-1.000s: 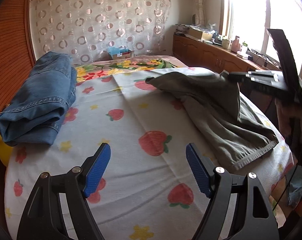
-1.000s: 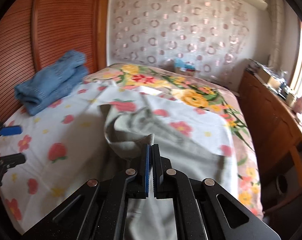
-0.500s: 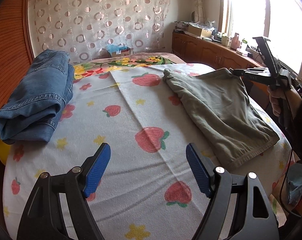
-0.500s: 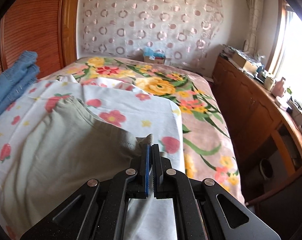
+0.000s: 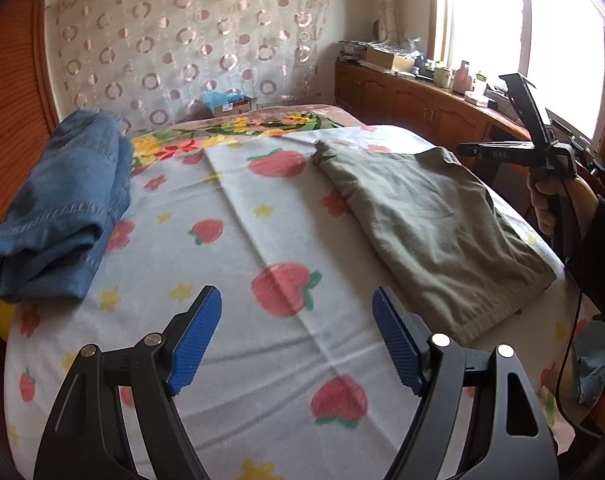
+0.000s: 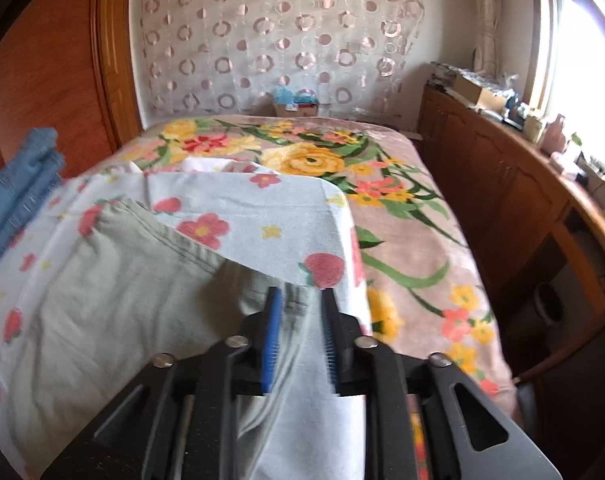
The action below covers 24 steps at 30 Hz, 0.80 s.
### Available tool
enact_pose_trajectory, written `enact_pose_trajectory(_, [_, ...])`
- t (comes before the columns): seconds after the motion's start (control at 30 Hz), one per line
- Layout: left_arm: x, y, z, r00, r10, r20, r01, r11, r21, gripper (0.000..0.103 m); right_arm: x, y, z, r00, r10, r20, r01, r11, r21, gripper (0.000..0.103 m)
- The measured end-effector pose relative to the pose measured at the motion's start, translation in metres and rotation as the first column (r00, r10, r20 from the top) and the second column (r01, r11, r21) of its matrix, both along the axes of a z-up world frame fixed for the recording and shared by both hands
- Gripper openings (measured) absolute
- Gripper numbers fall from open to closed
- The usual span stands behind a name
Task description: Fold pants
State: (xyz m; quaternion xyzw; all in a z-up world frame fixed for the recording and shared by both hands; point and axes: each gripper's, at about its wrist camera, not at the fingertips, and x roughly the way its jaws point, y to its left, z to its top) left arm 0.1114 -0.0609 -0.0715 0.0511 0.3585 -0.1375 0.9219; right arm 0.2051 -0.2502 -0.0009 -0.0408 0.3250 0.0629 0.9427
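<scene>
The grey-green pants (image 5: 430,216) lie folded flat on the right side of the strawberry sheet (image 5: 238,240). My left gripper (image 5: 296,300) hovers open over bare sheet, to the left of the pants' near hem, with nothing between its fingers. A hand (image 5: 550,204) holds my right gripper (image 5: 468,149) just past the pants' far right edge. In the right wrist view the right gripper (image 6: 300,296) has its jaws opening. The pants' cloth (image 6: 102,280) lies loose under the gap and the blue pads do not press on it.
Folded blue jeans (image 5: 62,200) rest at the bed's left edge beside a wooden wardrobe (image 5: 10,112). A floral blanket (image 6: 402,240) covers the far and right part of the bed. Wooden cabinets (image 6: 502,200) with clutter run along the right wall under the window.
The right gripper carried the pants' edge over to the right and laid the pants flat. Its jaws, shut on the cloth before, have now parted and released it. The left gripper stayed put.
</scene>
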Motion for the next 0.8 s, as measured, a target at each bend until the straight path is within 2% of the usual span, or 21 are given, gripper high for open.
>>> enact_pose_trajectory(0.1, [0.009,-0.014,0.003,0.999,-0.035,-0.004,0.035,0.999,-0.01,0.079,0.0,-0.001,-0.005,1.0,0.023,-0.015,-0.023,1.0,0.017,0.028])
enact_pose_trajectory(0.33, [0.018,-0.049,-0.006,0.992,-0.121,-0.044,0.121,0.993,-0.003,0.079,0.019,-0.009,-0.019,0.997,0.007,-0.073,-0.01,0.999,-0.047,0.028])
enact_pose_trajectory(0.37, [0.018,-0.054,-0.009,0.99,-0.13,-0.053,0.13,0.992,-0.002,0.079,0.02,-0.011,-0.018,0.998,-0.001,-0.065,-0.003,0.999,-0.052,0.016])
enact_pose_trajectory(0.4, [0.019,-0.057,-0.012,0.989,-0.135,-0.062,0.135,0.991,-0.002,0.079,0.019,-0.01,-0.015,0.998,-0.017,-0.055,0.013,0.998,-0.063,0.009])
enact_pose_trajectory(0.53, [0.02,-0.066,-0.024,0.987,-0.137,-0.089,0.14,0.99,0.027,0.079,0.011,-0.026,-0.002,0.998,-0.067,0.002,0.067,0.998,-0.017,0.009])
enact_pose_trajectory(0.6, [0.021,-0.068,-0.029,0.985,-0.138,-0.107,0.142,0.989,0.035,0.079,0.001,-0.027,0.006,0.996,-0.082,0.042,0.084,0.996,-0.031,0.011])
enact_pose_trajectory(0.8, [0.02,-0.072,-0.033,0.981,-0.141,-0.136,0.147,0.988,0.036,0.079,-0.042,-0.024,0.013,0.999,-0.025,0.033,0.025,1.0,-0.007,0.021])
